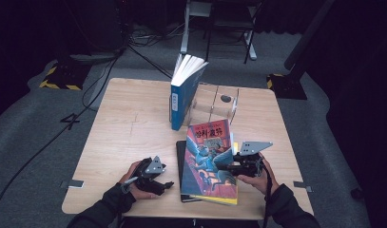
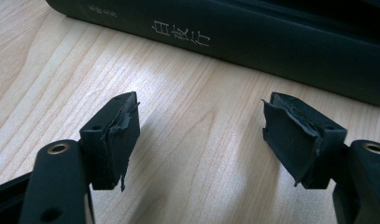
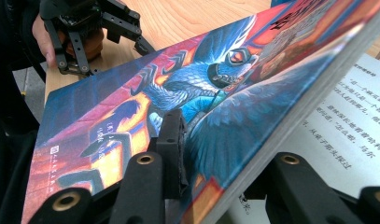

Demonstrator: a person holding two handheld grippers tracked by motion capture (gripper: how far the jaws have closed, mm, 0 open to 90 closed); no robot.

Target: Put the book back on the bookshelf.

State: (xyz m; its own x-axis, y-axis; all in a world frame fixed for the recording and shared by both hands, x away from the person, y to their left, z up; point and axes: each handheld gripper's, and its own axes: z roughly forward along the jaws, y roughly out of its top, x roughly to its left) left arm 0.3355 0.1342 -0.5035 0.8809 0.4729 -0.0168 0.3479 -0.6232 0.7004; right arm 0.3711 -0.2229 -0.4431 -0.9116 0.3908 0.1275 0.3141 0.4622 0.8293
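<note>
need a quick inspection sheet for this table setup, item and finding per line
surface: light wooden table, bare at left
job's things: colourful book lifted at its right edge, over a dark book lying flat
clutter: blue book standing fanned open; clear box behind
grippers: right gripper clamps the colourful book's cover; left gripper open, nothing between its fingers
cables: black cables on the floor at left
surroundings: grey floor, chair legs beyond
</note>
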